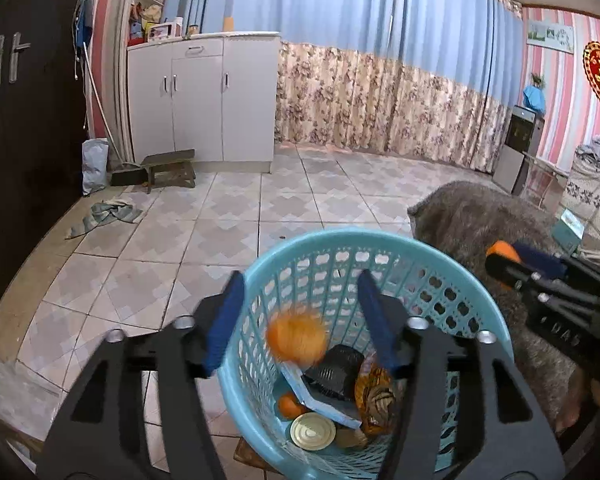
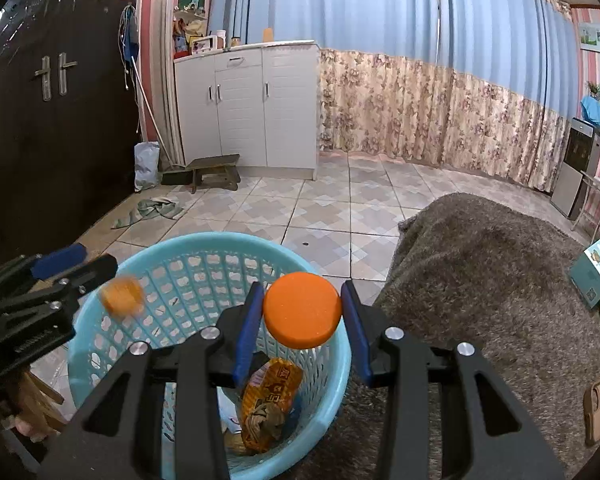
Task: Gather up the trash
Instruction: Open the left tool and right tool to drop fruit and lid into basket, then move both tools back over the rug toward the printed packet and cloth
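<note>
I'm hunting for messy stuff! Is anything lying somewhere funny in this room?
Yes. A crumpled cloth lies bunched on the tiled floor near the dark door, not put away. Also, a blurry orange ball is in mid-air inside the blue basket, between the left gripper's open jaws, not resting on anything.

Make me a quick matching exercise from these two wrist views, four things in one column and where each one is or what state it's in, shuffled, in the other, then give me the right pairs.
Things:
1. blurred orange piece
2. orange disc
3. round tin lid
4. grey-green cloth

Places or states:
A. lying on the tiled floor near the dark door
B. flat at the bottom of the blue basket
C. clamped between the right gripper pads
D. in mid-air between the open fingers of the left gripper, above the basket

Pairs: 1-D, 2-C, 3-B, 4-A
</note>
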Available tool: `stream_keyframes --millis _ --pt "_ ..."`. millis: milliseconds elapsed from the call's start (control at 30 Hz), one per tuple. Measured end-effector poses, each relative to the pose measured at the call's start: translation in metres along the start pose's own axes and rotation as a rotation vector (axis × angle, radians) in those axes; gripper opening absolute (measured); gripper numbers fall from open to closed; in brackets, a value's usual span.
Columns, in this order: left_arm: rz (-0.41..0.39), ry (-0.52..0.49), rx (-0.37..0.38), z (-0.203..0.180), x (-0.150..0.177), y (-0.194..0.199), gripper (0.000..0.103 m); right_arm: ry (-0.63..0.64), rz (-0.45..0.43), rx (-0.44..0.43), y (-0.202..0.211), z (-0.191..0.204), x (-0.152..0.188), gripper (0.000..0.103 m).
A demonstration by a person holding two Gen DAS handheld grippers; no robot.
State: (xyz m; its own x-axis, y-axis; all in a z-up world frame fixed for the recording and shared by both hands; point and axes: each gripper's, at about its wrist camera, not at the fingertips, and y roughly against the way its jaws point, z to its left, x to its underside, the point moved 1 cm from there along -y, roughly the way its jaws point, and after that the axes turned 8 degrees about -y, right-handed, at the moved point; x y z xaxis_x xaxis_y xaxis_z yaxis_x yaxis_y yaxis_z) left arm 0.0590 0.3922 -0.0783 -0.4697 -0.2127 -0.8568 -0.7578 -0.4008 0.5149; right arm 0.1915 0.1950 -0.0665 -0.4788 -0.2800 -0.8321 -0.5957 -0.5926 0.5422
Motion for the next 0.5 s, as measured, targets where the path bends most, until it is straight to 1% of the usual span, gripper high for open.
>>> stream_keyframes --millis 33,167,233,267,300,433,467,500 --pt "-0.005 0.001 -0.005 0.001 -0.001 0.001 0.064 0.0 0.001 0.0 0.0 0.0 0.0 0.04" --pt "-0.026 0.012 -0.028 0.003 -0.007 0.008 0.077 0.0 0.005 -0.009 -0.002 0.002 0.0 0.04" --pt "-0.033 0.019 -0.035 0.005 -0.008 0.011 0.079 -0.002 0.004 -0.014 -0.001 0.002 0.0 0.047" --pt "-0.035 0.024 -0.036 0.006 -0.009 0.012 0.08 -0.002 -0.002 -0.014 0.0 0.003 -0.001 0.056" --pt "-0.036 0.025 -0.037 0.006 -0.009 0.013 0.08 -0.002 -0.009 -0.013 0.001 0.002 -0.001 0.061" --pt "-0.036 0.027 -0.062 0.004 -0.009 0.017 0.085 -0.007 -0.024 0.001 0.004 -0.001 -0.003 0.072" --pt "-0.036 0.03 -0.066 0.005 -0.009 0.018 0.086 -0.009 -0.026 0.007 0.005 -0.002 -0.003 0.08" --pt "-0.036 0.034 -0.067 0.006 -0.009 0.019 0.087 -0.013 -0.036 0.018 0.007 -0.004 -0.004 0.084"
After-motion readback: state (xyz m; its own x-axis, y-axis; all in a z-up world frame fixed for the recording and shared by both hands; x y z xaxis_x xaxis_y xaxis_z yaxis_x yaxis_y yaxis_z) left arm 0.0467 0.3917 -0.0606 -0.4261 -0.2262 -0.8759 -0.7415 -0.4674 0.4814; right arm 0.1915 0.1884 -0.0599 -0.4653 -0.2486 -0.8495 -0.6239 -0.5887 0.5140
